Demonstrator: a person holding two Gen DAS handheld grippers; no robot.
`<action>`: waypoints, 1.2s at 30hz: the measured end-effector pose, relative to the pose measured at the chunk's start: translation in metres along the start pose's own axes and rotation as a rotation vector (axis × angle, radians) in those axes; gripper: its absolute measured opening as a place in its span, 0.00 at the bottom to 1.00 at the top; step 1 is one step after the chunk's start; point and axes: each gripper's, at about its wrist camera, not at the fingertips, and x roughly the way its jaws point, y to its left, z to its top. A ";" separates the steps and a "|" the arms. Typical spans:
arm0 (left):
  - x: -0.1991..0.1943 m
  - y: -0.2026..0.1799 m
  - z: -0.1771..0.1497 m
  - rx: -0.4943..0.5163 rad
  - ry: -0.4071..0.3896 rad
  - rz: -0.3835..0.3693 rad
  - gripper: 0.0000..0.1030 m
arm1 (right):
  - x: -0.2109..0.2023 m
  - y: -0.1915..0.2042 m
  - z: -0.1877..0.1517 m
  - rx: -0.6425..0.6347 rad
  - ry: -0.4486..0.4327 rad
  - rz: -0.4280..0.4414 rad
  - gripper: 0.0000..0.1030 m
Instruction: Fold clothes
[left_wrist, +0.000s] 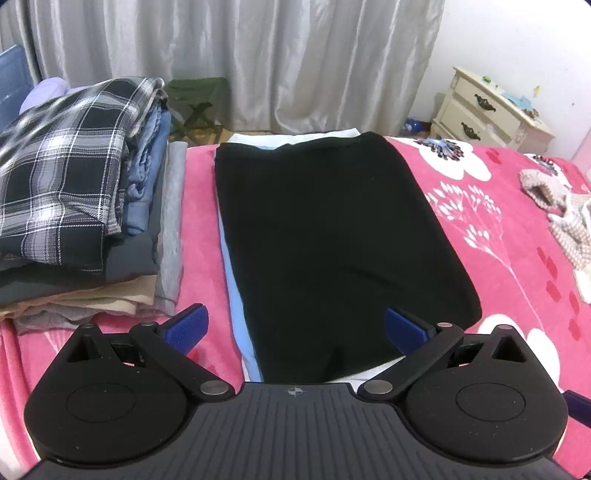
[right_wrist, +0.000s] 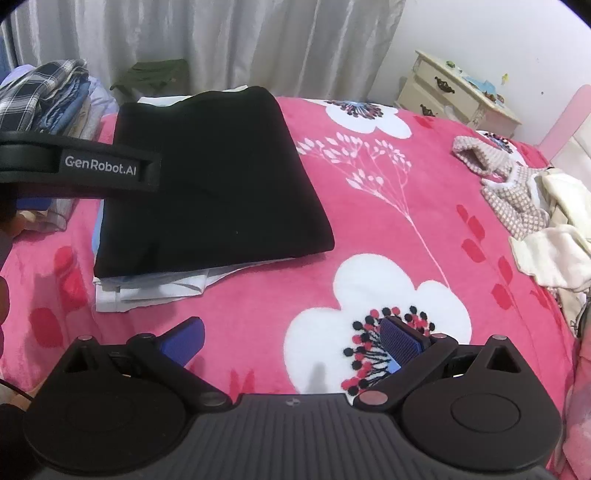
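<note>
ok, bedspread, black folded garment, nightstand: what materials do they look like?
Bedspread: plush fleece, by its fuzzy matte nap. Black folded garment: soft matte fabric, maybe knit; weave unreadable. Nightstand: likely cream-painted wood, with dark metal-looking handles.

**A bedroom in a home**

A bed under a pink floral blanket (right_wrist: 369, 236) fills most of both views. At upper right stands a cream nightstand (left_wrist: 491, 110) with dark drawer handles and small clutter on top. Grey curtains (left_wrist: 240, 59) hang across the top, and a stack of folded clothes (left_wrist: 74, 192) sits at left.
</note>
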 end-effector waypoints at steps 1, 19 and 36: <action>0.000 0.000 0.000 0.002 -0.001 0.001 1.00 | 0.000 0.000 0.000 -0.002 0.000 0.000 1.00; 0.000 0.000 -0.001 0.013 0.007 -0.004 1.00 | -0.001 -0.001 0.000 -0.014 0.005 -0.013 1.00; 0.002 0.001 -0.001 0.006 0.024 0.004 1.00 | 0.003 -0.005 0.004 -0.011 0.013 -0.033 1.00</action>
